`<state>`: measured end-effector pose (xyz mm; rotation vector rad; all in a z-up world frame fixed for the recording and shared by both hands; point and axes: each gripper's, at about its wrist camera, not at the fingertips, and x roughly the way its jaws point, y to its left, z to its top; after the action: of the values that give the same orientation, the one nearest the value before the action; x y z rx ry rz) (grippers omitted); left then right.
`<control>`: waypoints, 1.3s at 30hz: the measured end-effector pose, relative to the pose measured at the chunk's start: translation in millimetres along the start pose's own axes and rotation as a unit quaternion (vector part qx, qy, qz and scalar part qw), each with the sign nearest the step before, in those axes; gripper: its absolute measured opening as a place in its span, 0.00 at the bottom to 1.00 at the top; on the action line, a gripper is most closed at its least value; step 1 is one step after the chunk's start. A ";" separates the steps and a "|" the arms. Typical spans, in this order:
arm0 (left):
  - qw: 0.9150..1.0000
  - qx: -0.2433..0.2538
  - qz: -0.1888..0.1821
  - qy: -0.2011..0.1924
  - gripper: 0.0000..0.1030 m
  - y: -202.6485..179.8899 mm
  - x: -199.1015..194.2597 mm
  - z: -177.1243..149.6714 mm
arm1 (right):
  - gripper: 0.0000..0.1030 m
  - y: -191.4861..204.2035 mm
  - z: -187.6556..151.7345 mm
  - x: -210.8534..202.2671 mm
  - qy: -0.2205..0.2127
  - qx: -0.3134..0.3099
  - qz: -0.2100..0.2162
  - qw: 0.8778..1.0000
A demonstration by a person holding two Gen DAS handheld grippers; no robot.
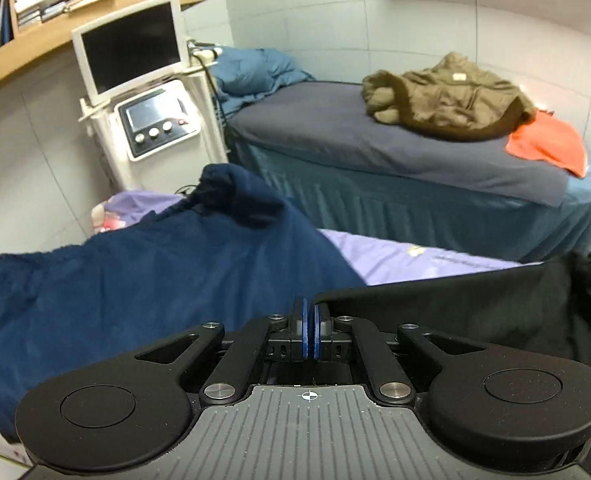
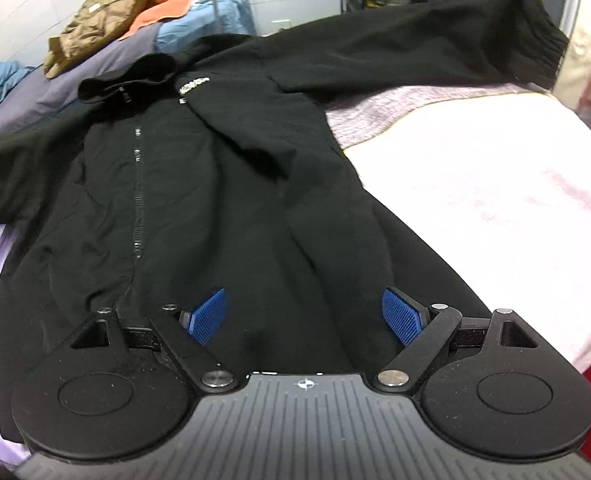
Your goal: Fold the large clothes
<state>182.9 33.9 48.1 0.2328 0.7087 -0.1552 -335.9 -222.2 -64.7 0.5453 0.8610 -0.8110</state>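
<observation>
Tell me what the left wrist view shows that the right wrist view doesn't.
Only the left wrist view: a dark navy blue garment, a white machine with a dark screen, and the left gripper, its blue pads together on an edge of black cloth.

Only the right wrist view: the black zip-up jacket spread flat, one sleeve stretched out, and the open right gripper over its hem.

Both: the olive-brown jacket and orange cloth on the far bed.
</observation>
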 end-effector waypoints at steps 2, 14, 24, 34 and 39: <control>1.000 0.009 0.014 0.015 0.42 -3.2 13.7 -0.9 | 0.85 -0.2 1.3 2.0 0.002 0.005 -0.004 1.000; 0.998 0.016 0.019 0.064 1.00 -9.3 47.4 -28.2 | 0.85 14.5 7.7 9.9 0.008 -0.003 -0.009 1.000; 0.988 0.015 -0.103 0.109 1.00 -28.9 17.6 -74.2 | 0.86 17.6 8.3 16.4 0.012 -0.018 -0.010 1.000; 0.937 0.056 -0.246 0.240 1.00 -91.8 -23.5 -205.4 | 0.86 27.7 7.7 23.4 0.031 -0.071 -0.001 0.997; 0.919 0.043 -0.269 0.287 1.00 -95.8 -39.6 -255.6 | 0.87 28.5 9.9 25.4 0.032 -0.085 0.005 0.996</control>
<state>-27.5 11.5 -128.8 0.1605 1.3462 -0.6635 -298.6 -222.6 -77.4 0.4277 0.9760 -0.7068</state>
